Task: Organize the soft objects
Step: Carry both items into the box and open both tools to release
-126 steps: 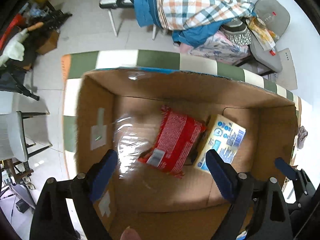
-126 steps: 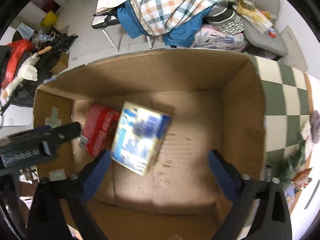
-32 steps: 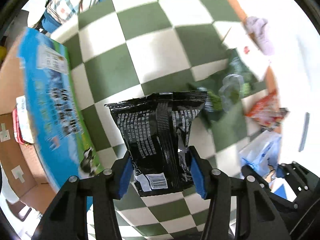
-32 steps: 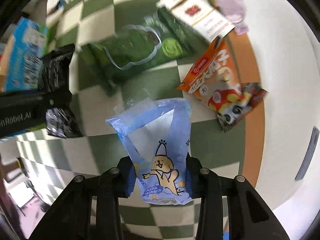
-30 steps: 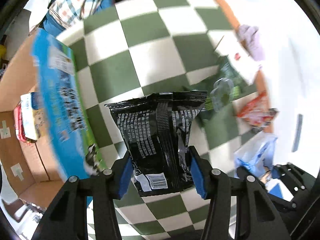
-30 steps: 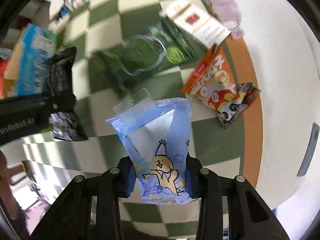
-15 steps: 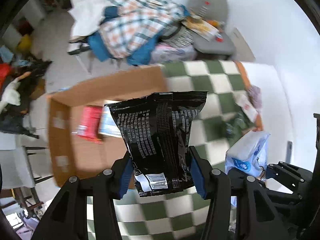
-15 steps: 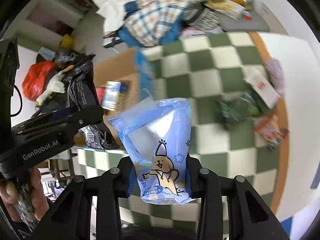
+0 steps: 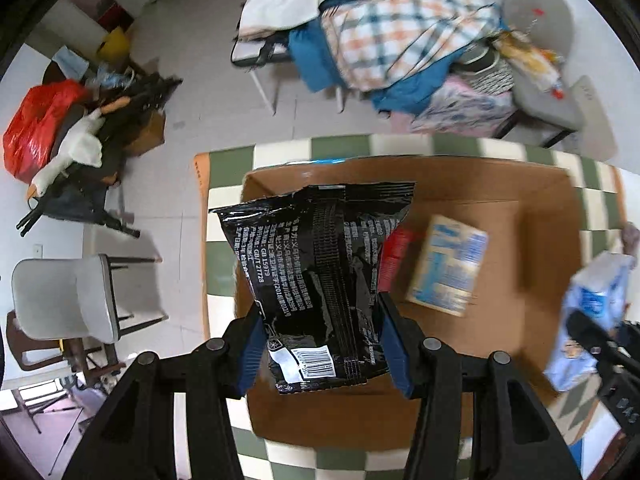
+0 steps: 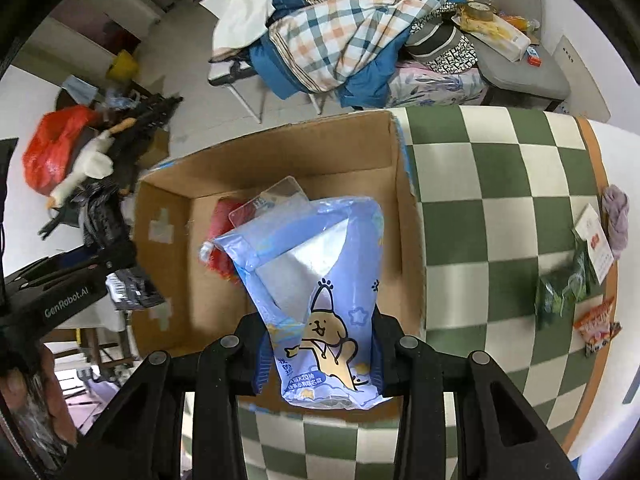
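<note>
black snack bag (image 9: 320, 272), lt-blue cartoon-dog pack (image 10: 320, 292), green/cream checked cloth (image 10: 492, 184)

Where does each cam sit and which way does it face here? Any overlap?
Left wrist: on the left gripper, facing down into the brown cardboard box; own blue-padded fingers clamp a black snack bag.
Right wrist: on the right gripper, facing down over the box's near edge; own black fingers clamp a light blue cartoon-dog pouch.
Shared: box, green-and-cream checkered tablecloth, both packs, each other's gripper.

Both matte black plastic two-finger grippers, left gripper (image 9: 322, 354) and right gripper (image 10: 318, 360), carry blue rubber pads (image 9: 251, 354) and round silver screws (image 9: 431, 344); the left's side reads "GenRobot.AI" in white.
</note>
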The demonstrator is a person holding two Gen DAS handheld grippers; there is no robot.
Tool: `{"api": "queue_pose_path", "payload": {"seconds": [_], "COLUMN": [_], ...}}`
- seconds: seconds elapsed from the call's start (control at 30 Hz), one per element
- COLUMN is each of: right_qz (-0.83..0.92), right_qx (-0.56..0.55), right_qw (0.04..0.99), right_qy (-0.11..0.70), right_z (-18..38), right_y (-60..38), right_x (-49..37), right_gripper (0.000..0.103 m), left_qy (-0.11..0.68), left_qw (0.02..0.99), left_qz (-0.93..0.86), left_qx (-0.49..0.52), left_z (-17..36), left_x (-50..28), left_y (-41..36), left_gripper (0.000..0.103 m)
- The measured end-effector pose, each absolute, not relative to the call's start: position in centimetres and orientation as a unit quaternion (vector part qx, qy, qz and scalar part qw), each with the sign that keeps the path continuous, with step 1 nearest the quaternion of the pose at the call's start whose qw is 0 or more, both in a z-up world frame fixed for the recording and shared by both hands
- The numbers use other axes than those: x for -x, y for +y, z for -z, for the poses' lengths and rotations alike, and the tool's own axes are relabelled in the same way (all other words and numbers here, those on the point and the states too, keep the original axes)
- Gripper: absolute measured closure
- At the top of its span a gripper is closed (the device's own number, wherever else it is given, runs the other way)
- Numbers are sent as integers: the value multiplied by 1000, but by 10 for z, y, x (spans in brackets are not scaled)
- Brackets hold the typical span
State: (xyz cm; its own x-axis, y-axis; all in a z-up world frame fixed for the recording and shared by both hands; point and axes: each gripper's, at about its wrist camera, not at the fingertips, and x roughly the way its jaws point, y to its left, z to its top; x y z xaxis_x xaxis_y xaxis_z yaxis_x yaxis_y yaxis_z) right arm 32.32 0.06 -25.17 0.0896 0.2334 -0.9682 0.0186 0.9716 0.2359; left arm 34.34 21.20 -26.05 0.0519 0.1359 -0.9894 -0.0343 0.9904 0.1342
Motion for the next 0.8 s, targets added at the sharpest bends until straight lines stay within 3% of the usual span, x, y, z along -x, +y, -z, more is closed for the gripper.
{"api": "queue_pose_path", "payload": {"seconds": [0.33,0.6,0.8], "right_qz": [-36,-27,-27], "right_qx": [-85,-80,-85], "right_qw": [713,706,705], "right_qy": [695,703,704], "right_z": [313,340,343], "right_y": [14,20,23], "right_x": [-365,-385,-390], "right_gripper": [63,62,45], "left_qy": [731,747,747], "left_qw": [678,661,661], "left_qz": [-65,-59,-69], "left_qx": [-50,-41,1], "left_z": [337,352,348], "left_x": [-385,-396,-399], "left_y": [228,232,244], "left_gripper": [53,51,46]}}
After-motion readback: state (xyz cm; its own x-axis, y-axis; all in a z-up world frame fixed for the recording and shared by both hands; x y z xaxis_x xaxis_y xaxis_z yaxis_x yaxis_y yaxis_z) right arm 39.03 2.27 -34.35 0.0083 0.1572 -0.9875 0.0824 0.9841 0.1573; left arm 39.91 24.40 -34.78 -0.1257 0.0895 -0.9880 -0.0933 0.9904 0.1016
